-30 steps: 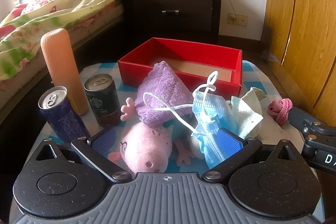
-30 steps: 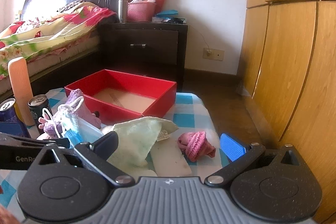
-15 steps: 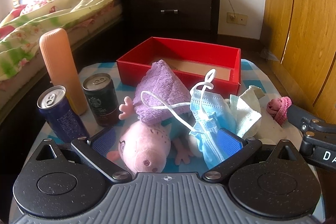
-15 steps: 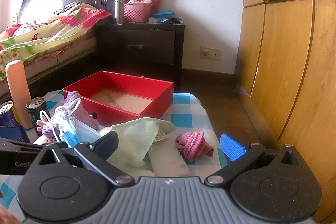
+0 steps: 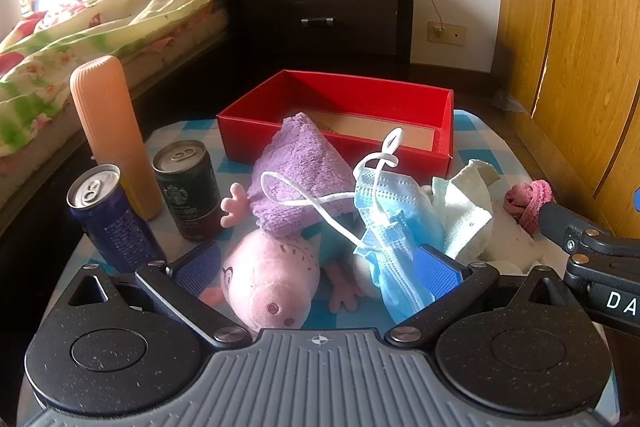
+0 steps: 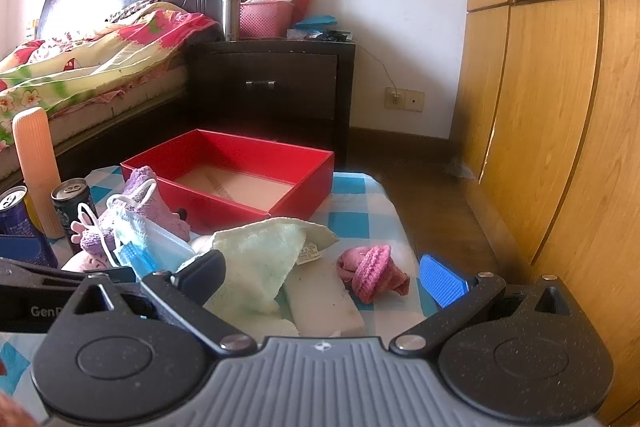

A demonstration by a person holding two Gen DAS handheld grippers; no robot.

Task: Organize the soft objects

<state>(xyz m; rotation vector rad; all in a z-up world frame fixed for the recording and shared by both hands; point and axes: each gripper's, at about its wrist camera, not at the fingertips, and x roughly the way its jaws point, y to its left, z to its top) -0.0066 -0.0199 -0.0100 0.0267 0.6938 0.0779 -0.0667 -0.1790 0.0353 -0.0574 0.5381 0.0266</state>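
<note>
An open red box point(image 5: 416, 147) point(image 6: 304, 187) sits at the far side of the checked table. In front of it lie a purple towel point(image 5: 304, 171) point(image 6: 158, 207), a blue face mask point(image 5: 384, 223) point(image 6: 154, 243), a pale green cloth point(image 5: 468, 215) point(image 6: 260, 251), a pink sock bundle point(image 5: 526, 199) point(image 6: 374, 273) and a pink plush pig point(image 5: 272, 279). My left gripper point(image 5: 318, 267) is open, its fingers on either side of the pig's head and the mask's lower end. My right gripper point(image 6: 322, 273) is open over the green cloth and the sock.
Two drink cans point(image 5: 188, 187) point(image 5: 108, 215) and a tall orange bottle point(image 5: 112, 135) stand at the table's left. A white flat piece point(image 6: 324, 299) lies under the cloth. Beyond are a bed point(image 5: 100, 27), a dark nightstand point(image 5: 324, 19) and a wooden wardrobe point(image 6: 552, 107).
Both views have shifted slightly; the objects sit a little lower and farther in the frames. Nothing was taken hold of and both grippers stay open.
</note>
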